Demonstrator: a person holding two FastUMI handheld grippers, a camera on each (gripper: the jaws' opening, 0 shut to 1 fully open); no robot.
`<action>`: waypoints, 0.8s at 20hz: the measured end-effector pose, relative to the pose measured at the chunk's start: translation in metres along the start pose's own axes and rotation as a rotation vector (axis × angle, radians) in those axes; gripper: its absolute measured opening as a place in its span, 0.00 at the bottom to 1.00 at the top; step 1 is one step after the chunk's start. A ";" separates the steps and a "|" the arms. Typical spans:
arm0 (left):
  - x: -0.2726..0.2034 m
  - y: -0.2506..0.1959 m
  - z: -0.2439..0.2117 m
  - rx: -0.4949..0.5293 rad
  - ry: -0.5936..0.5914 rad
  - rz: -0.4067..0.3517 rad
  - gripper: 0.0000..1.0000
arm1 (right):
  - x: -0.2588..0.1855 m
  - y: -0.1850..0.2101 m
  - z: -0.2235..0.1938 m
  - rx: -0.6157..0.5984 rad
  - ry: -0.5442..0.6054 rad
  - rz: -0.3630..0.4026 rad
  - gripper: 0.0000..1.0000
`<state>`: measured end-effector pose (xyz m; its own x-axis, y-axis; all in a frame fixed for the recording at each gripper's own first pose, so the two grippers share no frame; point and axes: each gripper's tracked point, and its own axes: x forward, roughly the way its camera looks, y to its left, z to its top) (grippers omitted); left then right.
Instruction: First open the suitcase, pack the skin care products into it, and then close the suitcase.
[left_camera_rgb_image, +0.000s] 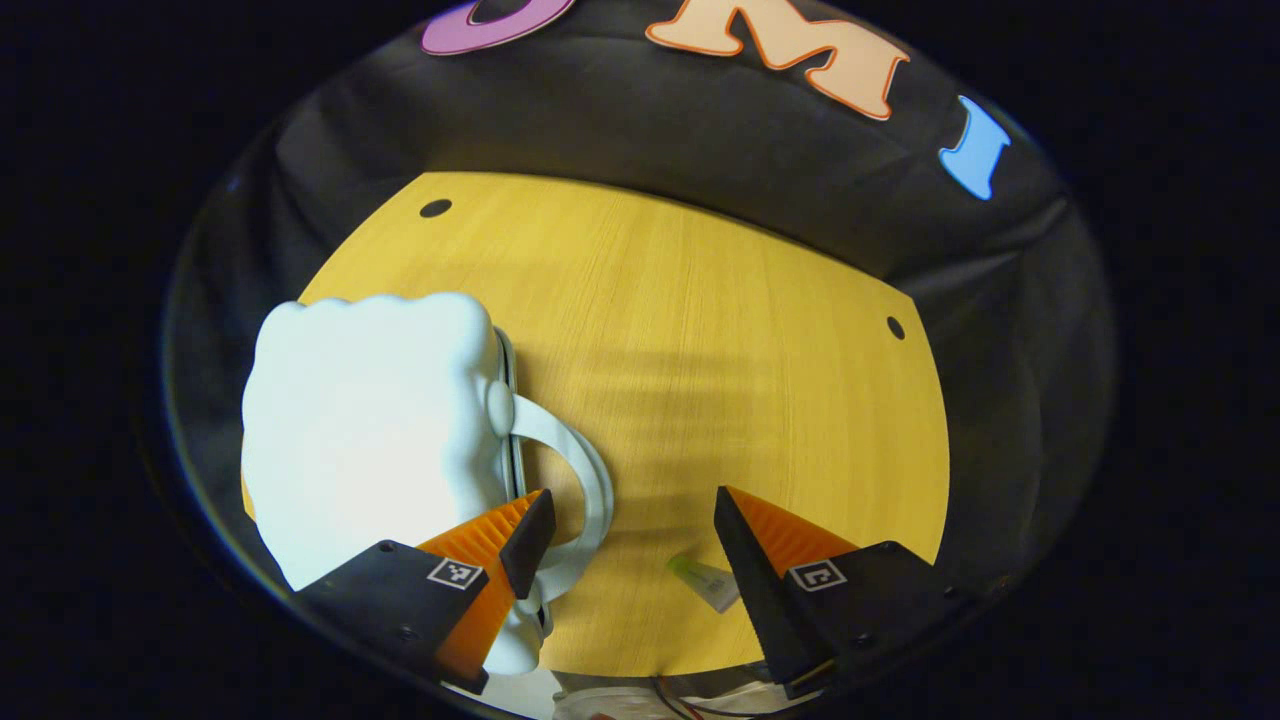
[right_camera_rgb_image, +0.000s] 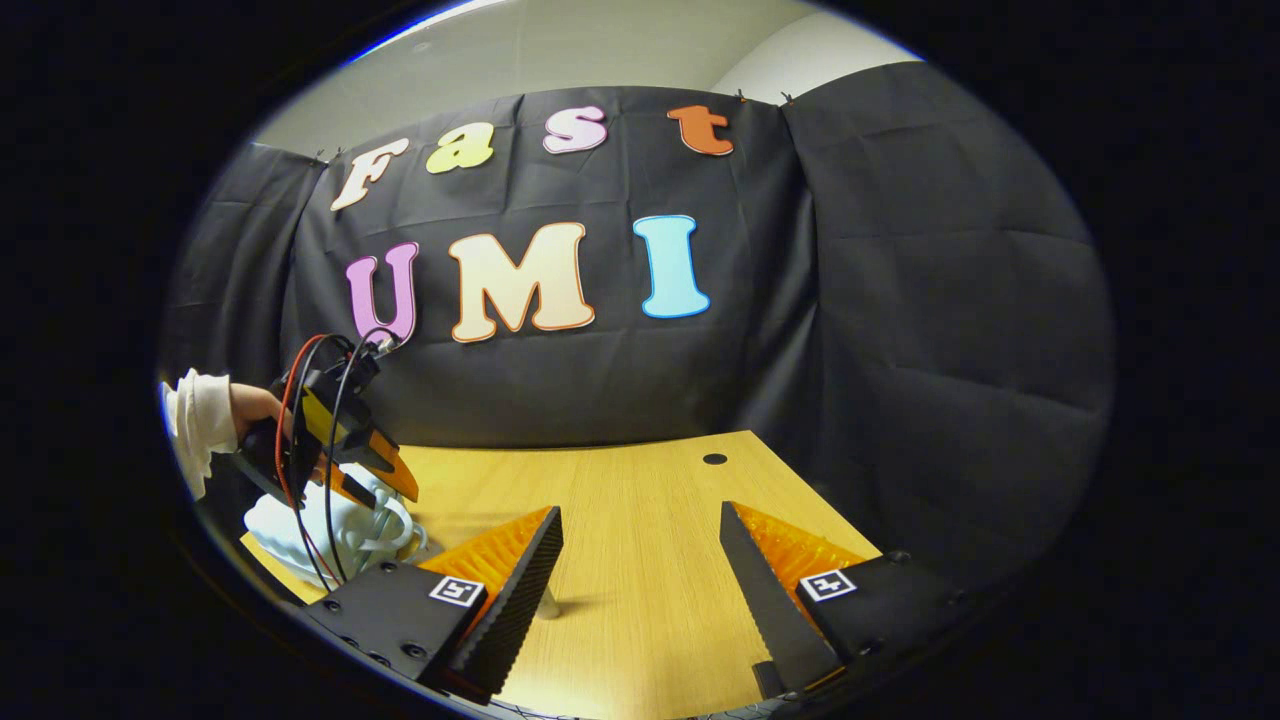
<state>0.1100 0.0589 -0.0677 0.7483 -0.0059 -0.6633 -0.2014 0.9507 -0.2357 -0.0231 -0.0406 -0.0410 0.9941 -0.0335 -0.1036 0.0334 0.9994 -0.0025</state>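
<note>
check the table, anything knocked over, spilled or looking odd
Nothing is spilled or damaged. The white suitcase sits shut at the table edge, and a small tube lies flat near the open left tool.

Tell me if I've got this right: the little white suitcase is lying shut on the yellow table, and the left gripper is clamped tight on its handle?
Not quite. In the left gripper view the left gripper is open, its fingers spread wide above the looped handle, not clamped on it. The rest holds: the white suitcase lies shut on the yellow table.
</note>
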 end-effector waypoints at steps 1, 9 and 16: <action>0.005 0.003 -0.001 -0.021 0.027 0.009 0.95 | 0.000 -0.002 -0.001 0.000 0.004 0.000 0.98; 0.038 0.020 -0.009 -0.077 0.176 0.053 0.77 | 0.009 -0.011 -0.008 0.015 0.027 -0.008 0.98; 0.061 0.036 -0.008 -0.027 0.244 0.139 0.51 | 0.013 -0.015 -0.012 0.012 0.037 -0.014 0.98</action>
<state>0.1433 0.0899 -0.1223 0.5387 0.0468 -0.8412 -0.3107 0.9391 -0.1467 -0.0124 -0.0565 -0.0543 0.9890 -0.0467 -0.1403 0.0483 0.9988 0.0081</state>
